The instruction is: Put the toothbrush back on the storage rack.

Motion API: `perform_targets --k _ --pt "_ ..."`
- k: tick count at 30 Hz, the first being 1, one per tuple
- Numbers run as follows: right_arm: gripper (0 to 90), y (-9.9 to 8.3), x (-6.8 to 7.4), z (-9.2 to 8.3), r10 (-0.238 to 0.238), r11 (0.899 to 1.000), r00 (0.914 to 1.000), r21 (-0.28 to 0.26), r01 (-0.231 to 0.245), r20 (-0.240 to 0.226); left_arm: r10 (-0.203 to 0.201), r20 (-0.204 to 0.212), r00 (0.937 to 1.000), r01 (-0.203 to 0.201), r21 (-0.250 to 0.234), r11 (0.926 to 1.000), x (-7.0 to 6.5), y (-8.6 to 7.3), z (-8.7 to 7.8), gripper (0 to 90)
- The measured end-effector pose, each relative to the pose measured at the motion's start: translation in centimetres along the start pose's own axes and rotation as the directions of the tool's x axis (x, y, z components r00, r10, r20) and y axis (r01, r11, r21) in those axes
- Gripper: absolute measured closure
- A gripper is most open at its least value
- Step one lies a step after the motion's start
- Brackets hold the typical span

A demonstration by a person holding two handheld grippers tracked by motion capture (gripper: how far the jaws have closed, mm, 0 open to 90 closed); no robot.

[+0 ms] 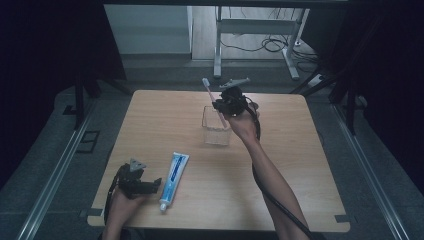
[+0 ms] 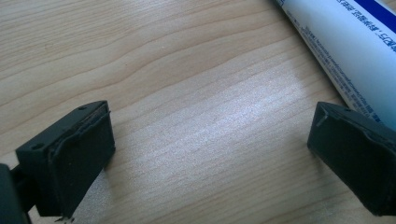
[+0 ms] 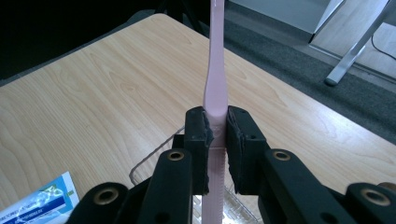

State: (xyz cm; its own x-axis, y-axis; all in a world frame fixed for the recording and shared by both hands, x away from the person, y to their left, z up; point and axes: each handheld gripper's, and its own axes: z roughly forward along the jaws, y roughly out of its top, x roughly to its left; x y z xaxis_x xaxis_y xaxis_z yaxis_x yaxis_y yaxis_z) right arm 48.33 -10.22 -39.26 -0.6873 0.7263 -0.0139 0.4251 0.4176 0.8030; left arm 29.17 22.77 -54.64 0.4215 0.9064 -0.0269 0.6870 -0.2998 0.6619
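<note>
Left gripper point(image 1: 150, 184) rests low on the surface point(image 1: 300, 165), fingers point(image 2: 74, 154) wide and holding nothing, parked beside the toothpaste tube point(image 1: 172, 177), probably ready to take it. Right gripper point(image 1: 220, 106) has its fingers point(image 3: 200, 140) clamped on the pink toothbrush point(image 1: 212, 97), head up, handle end over the clear cup point(image 1: 216, 131), likely for dropping in.

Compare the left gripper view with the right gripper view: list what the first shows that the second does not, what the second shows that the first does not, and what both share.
Left gripper view alone: the left gripper, jaws wide apart and nothing between them.

Right gripper view alone: the right gripper shut on the pink toothbrush, the clear container under it, and the floor beyond the table.

Both: the wooden table and the toothpaste tube, lying flat.
</note>
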Motion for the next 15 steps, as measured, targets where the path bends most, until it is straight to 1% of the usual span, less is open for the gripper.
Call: perform_targets --k 15 --pt "78.2 -2.0 -0.4 1.8 0.014 0.999 0.9999 0.035 -0.014 -0.001 0.000 0.002 1.0000 0.000 0.001 1.0000 0.0 0.0 0.0 0.6"
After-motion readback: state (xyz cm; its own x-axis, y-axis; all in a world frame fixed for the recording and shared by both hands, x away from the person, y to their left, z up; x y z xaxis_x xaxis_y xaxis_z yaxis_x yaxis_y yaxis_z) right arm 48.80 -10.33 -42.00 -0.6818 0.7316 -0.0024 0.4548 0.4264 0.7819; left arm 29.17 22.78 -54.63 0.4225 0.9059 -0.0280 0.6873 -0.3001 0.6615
